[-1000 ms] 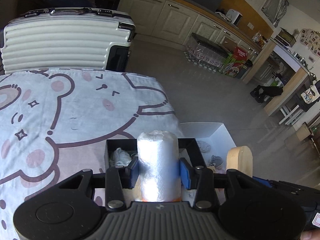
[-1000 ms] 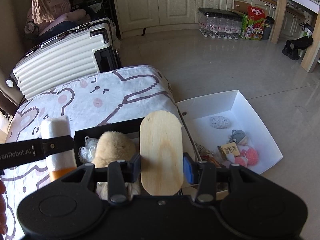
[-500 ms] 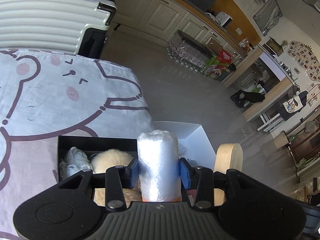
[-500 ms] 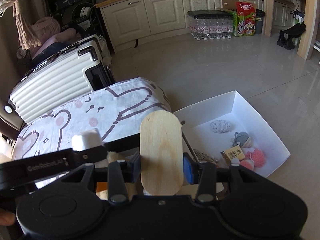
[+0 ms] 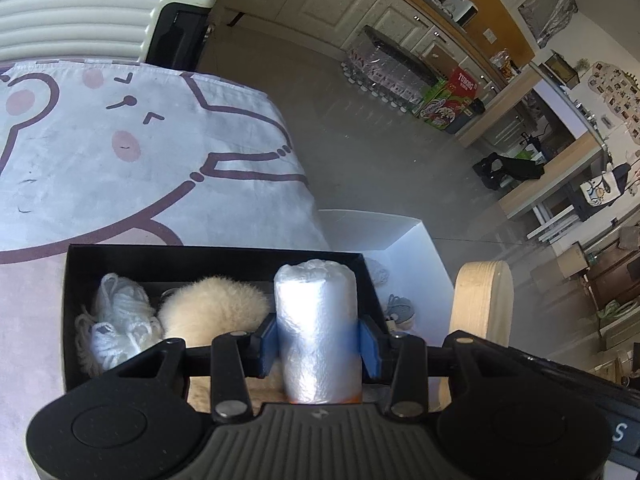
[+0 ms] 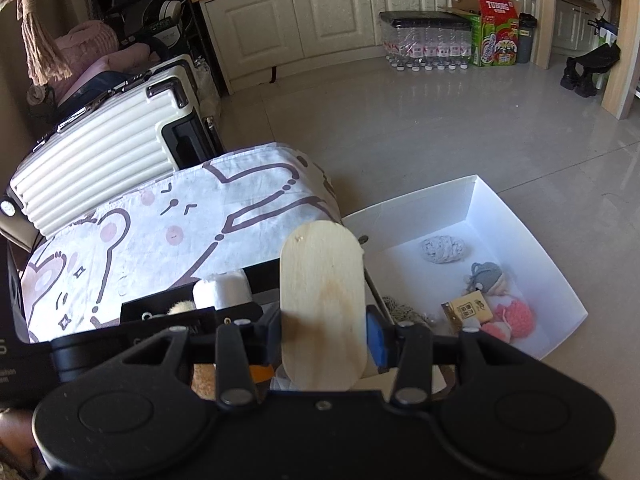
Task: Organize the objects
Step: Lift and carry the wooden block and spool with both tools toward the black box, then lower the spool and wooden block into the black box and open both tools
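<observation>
Ribbed suitcase (image 6: 108, 152), bottled water pack (image 6: 426, 46), cabinets (image 6: 332, 16)

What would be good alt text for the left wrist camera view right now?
The left gripper clamps an upright roll of clear plastic bags over an open black box holding white yarn and a cream fluffy pompom. The box sits on a bear-print cloth; a white bin stands on the floor beyond.
</observation>
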